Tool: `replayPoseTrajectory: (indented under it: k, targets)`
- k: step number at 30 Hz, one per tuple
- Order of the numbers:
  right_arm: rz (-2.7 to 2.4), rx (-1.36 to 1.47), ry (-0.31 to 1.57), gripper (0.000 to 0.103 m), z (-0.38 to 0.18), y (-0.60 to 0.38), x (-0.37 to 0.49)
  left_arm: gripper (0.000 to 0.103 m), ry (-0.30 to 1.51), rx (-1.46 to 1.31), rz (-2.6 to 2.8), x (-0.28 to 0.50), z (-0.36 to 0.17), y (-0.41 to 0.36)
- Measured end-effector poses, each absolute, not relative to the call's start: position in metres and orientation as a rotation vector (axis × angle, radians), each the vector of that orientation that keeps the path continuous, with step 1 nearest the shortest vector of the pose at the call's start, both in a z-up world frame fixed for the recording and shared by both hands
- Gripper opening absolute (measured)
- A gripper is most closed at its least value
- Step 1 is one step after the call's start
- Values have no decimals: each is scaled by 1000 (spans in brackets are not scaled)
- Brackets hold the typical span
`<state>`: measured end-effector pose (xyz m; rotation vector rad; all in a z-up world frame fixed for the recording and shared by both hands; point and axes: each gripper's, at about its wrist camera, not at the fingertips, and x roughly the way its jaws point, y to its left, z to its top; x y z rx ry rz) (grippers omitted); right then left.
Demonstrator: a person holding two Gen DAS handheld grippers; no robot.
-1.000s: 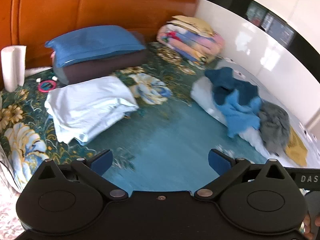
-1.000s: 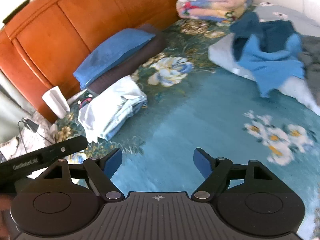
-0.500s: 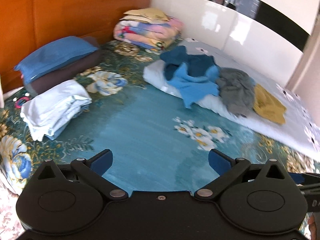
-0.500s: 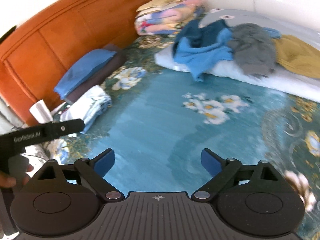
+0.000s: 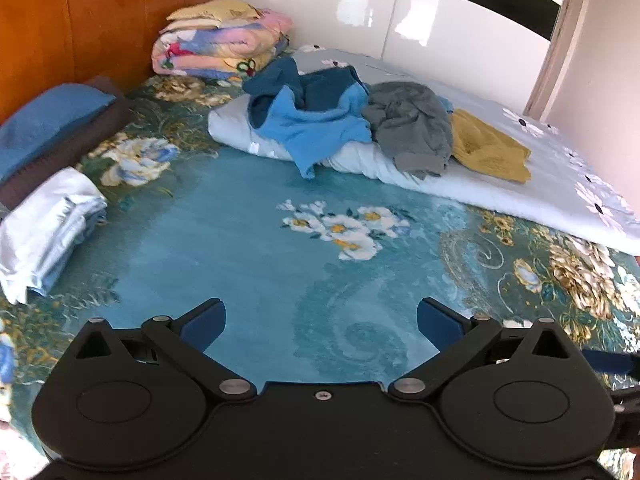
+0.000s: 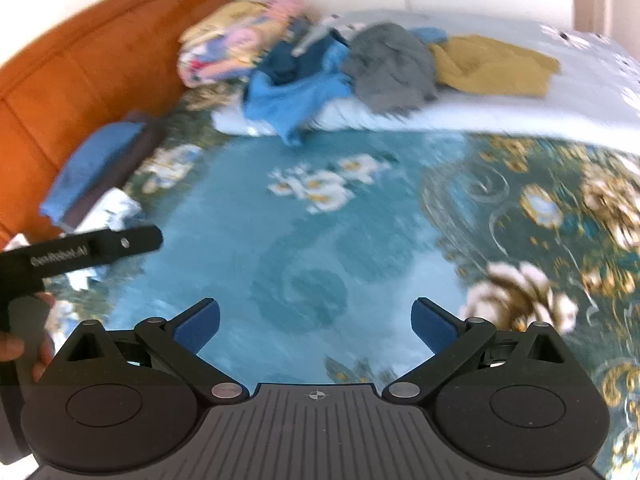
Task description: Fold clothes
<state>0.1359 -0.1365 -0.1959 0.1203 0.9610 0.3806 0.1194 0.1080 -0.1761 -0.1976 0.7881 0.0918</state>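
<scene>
Reach toward the unfolded pile, both grippers empty

My left gripper [image 5: 320, 316] and right gripper [image 6: 316, 318] hang wide apart over bare bedspread [image 5: 248, 248], the right's jaws just opened with nothing between; next I judge I must cross to the light blue garment [image 5: 316, 128] heaped beside the grey garment [image 5: 412, 124] and pinch an edge

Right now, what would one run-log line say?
left hand-held gripper: open, empty | right hand-held gripper: open, empty | unfolded clothes: untouched | folded white garment: set aside
</scene>
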Motion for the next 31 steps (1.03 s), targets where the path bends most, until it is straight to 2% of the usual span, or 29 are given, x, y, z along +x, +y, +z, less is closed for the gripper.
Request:
replayPoseTrajectory:
  k: [11, 23, 31]
  targets:
    - [284, 135, 957, 103, -251, -131, 118, 101, 806, -118, 68, 129, -238, 113]
    - [272, 102, 944, 103, -289, -110, 119, 101, 785, 36, 186, 125, -278, 110]
    - [282, 96, 957, 103, -305, -108, 119, 101, 758, -15, 165, 125, -295, 112]
